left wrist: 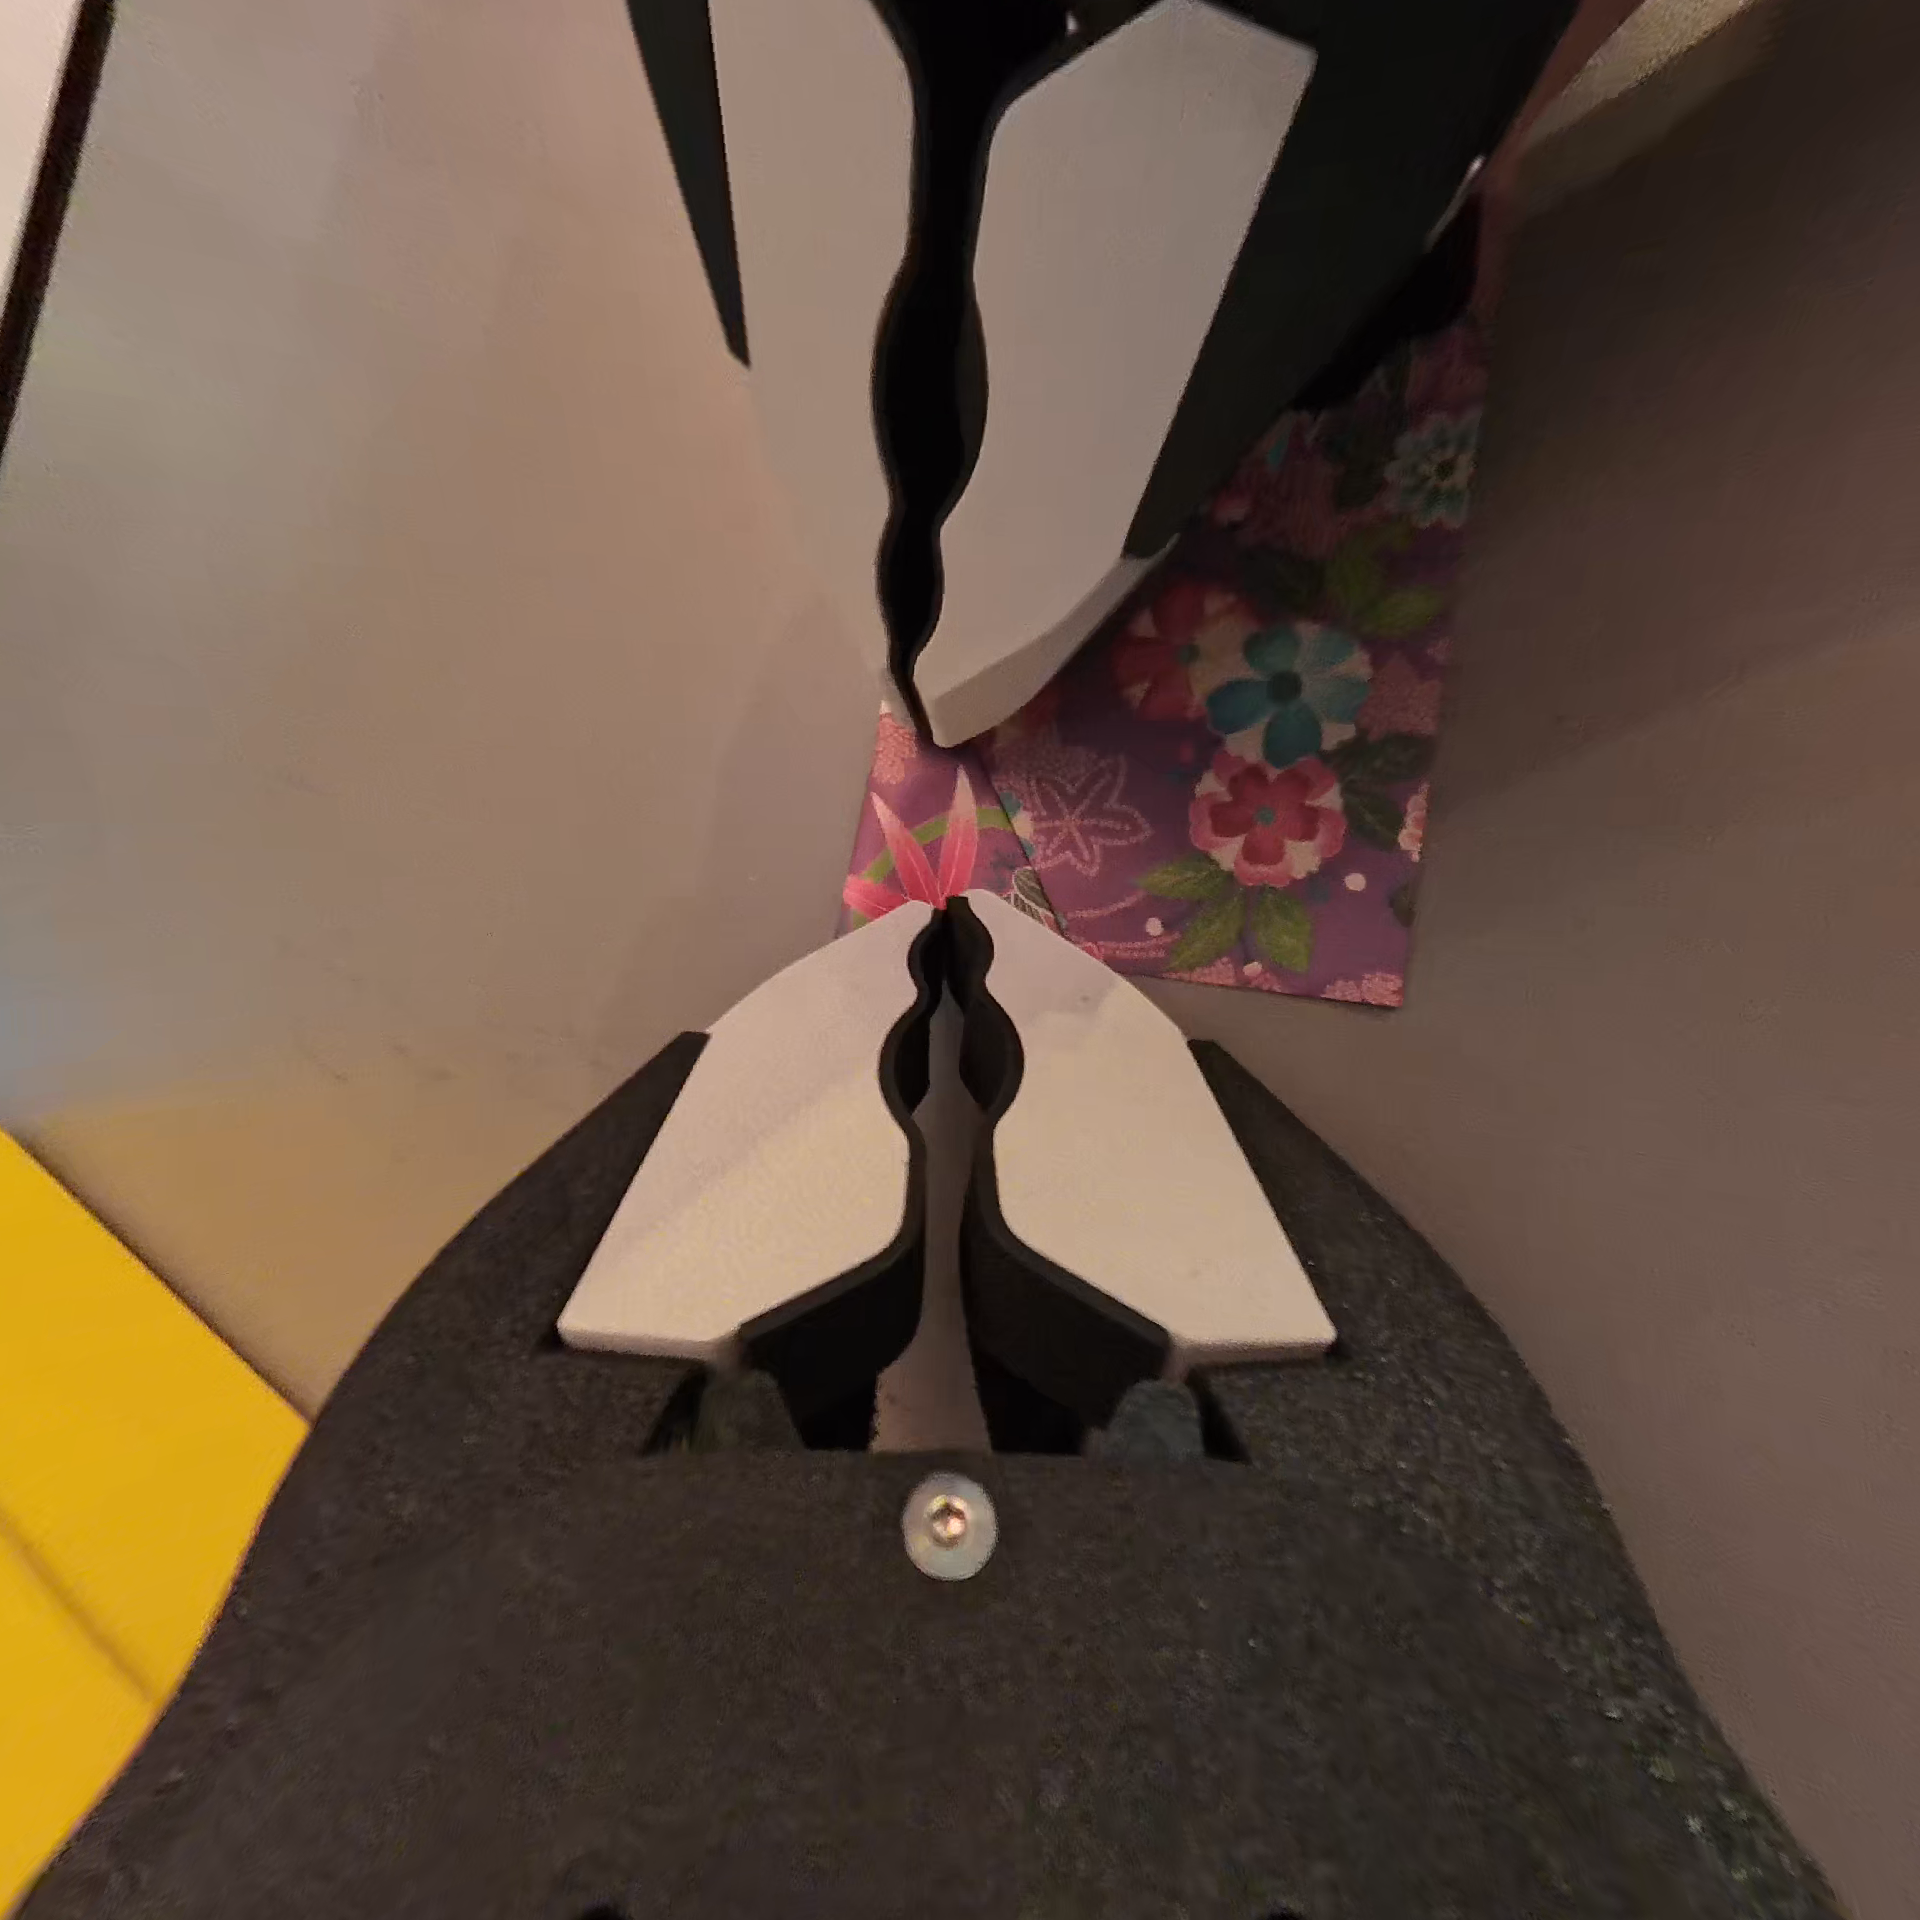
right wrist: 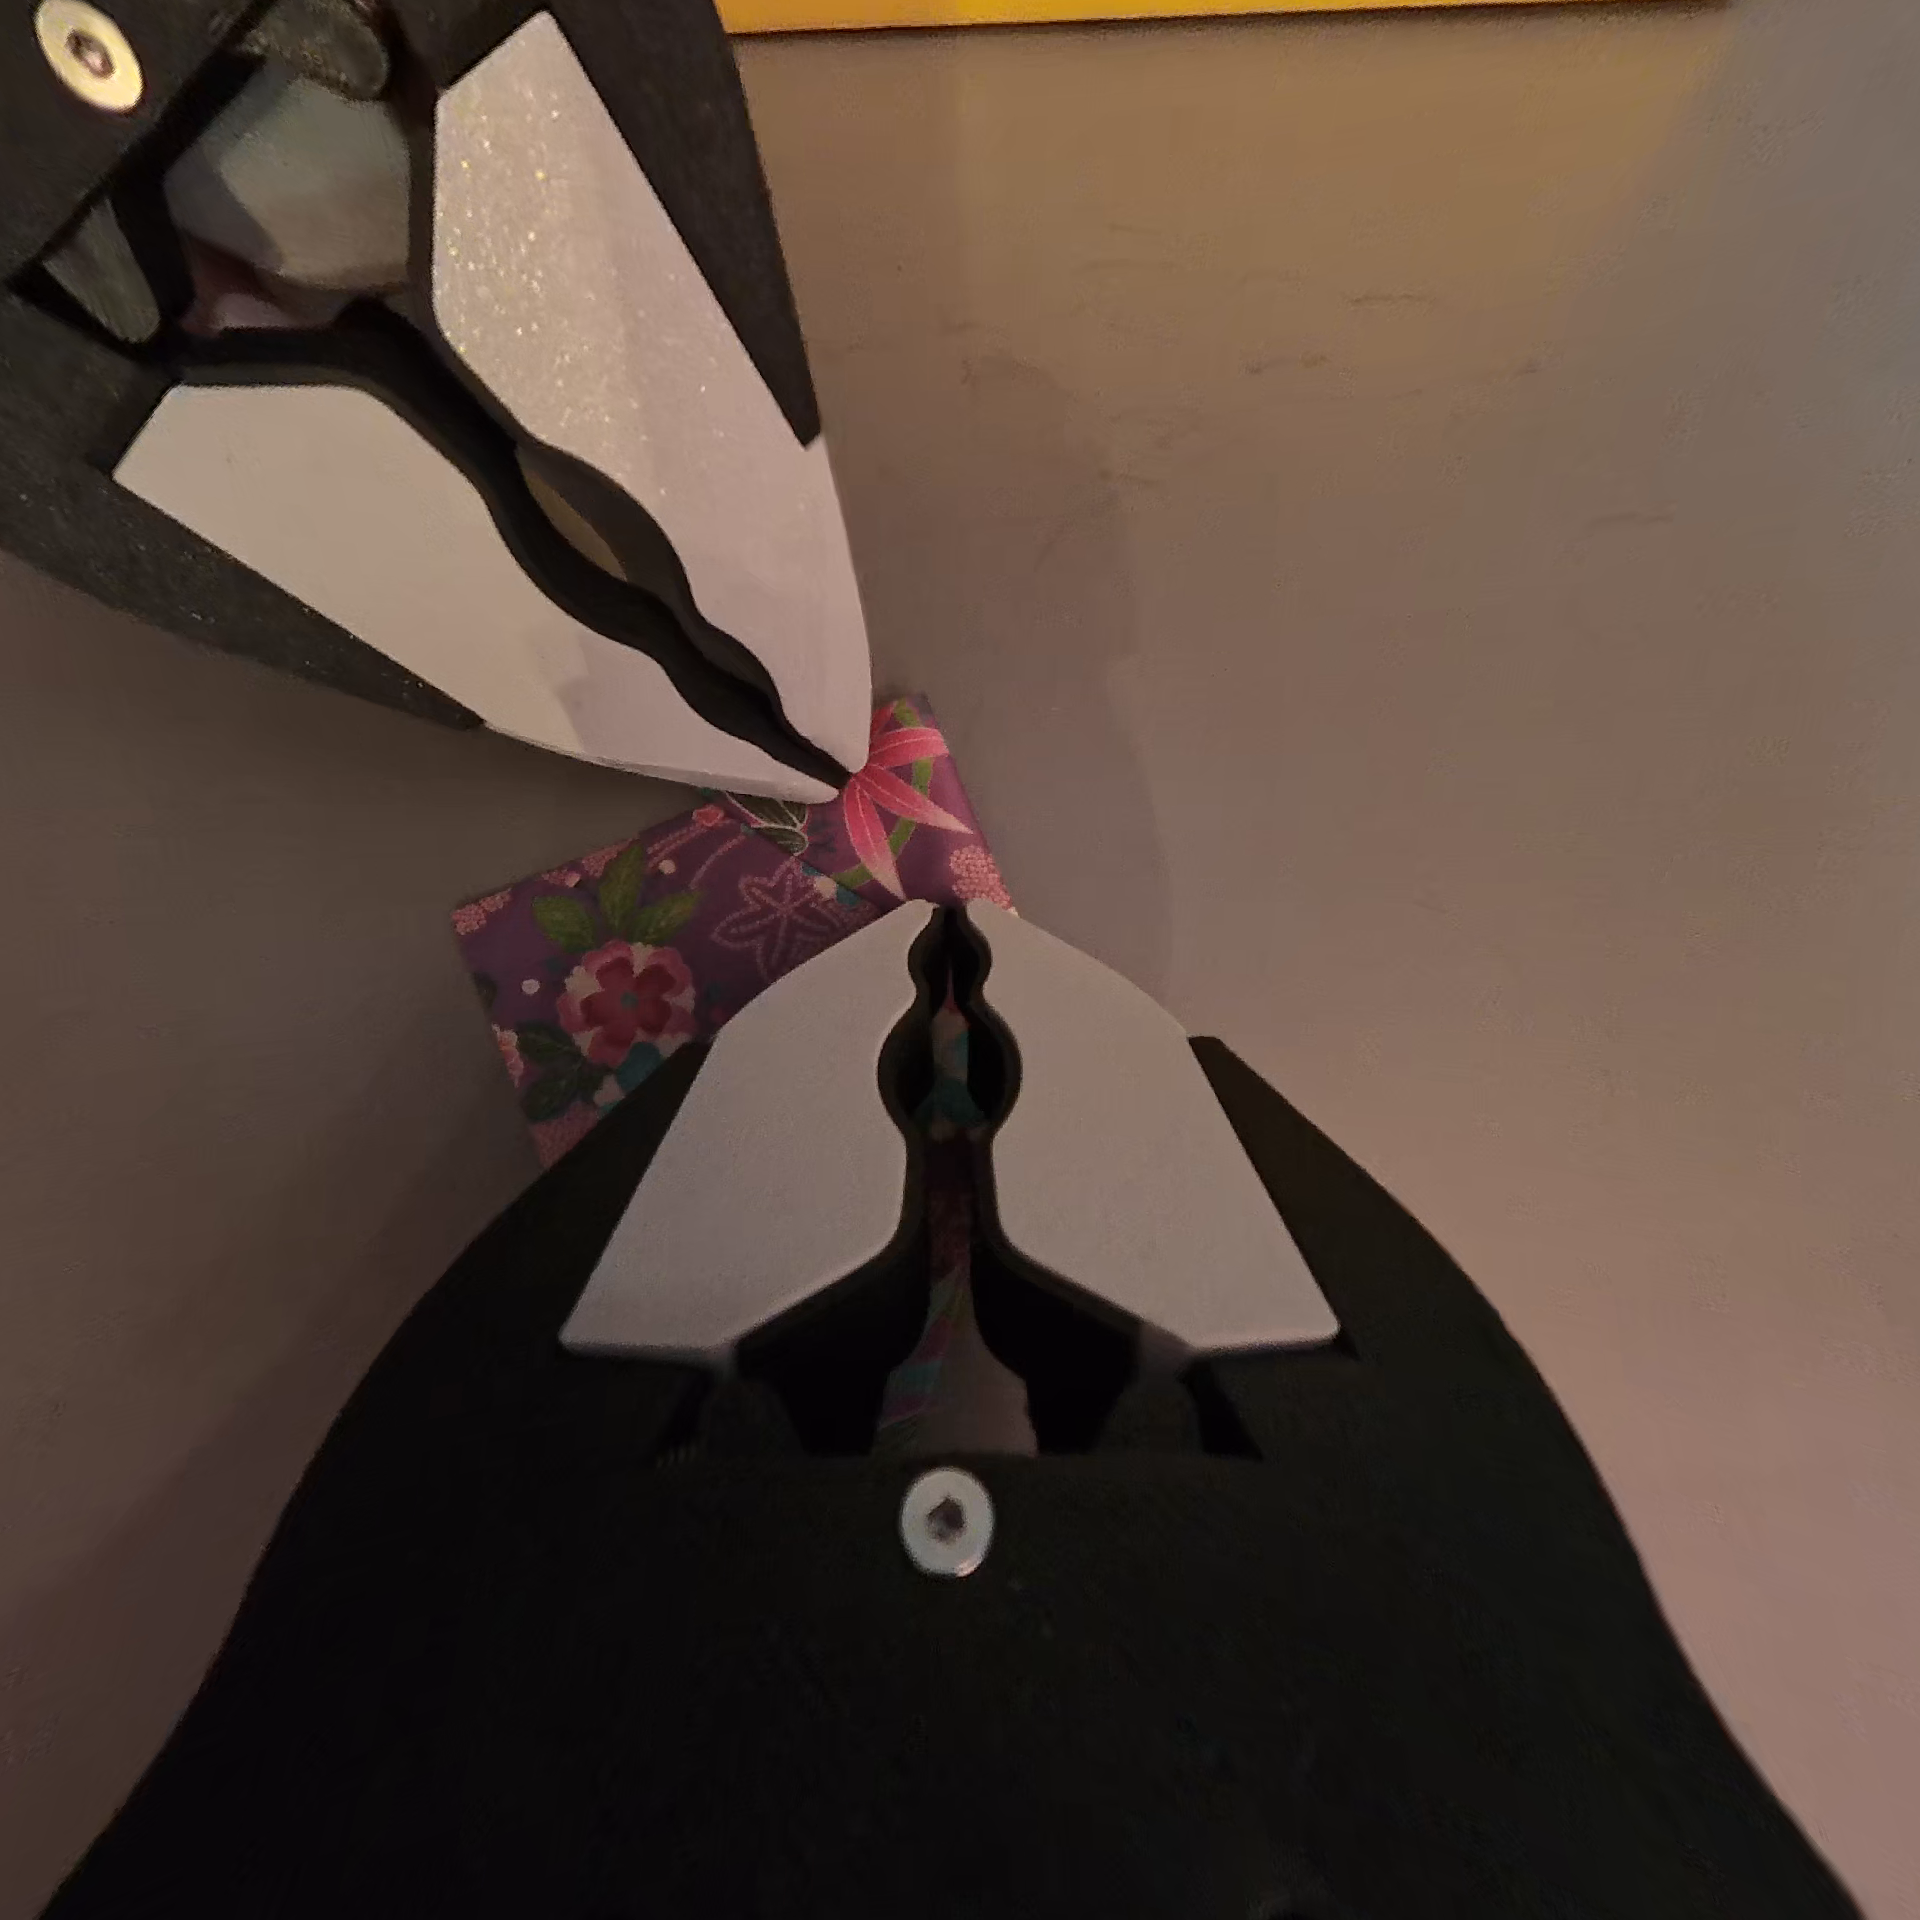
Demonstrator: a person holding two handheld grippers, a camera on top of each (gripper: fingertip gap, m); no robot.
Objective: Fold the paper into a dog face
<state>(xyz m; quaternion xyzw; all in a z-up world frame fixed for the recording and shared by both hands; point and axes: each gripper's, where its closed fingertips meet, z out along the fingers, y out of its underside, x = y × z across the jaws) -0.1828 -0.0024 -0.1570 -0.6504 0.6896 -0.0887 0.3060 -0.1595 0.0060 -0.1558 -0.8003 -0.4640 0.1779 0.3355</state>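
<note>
We press both closed tips onto the folded floral paper lying flat on the grey table, our left gripper at its near corner, the sheet running toward two o'clock, our right gripper just beside.

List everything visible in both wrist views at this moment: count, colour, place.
paper: one, purple floral print, partly folded, flat on the table under both gripper tips.
table: one, grey-beige, beneath everything.
yellow object: one, at the table edge, kind unclear.
left gripper: one, black with white fingers, shut, tips at the paper's folded corner.
right gripper: one, black with white fingers, shut, tips over the paper near the same corner.
</note>
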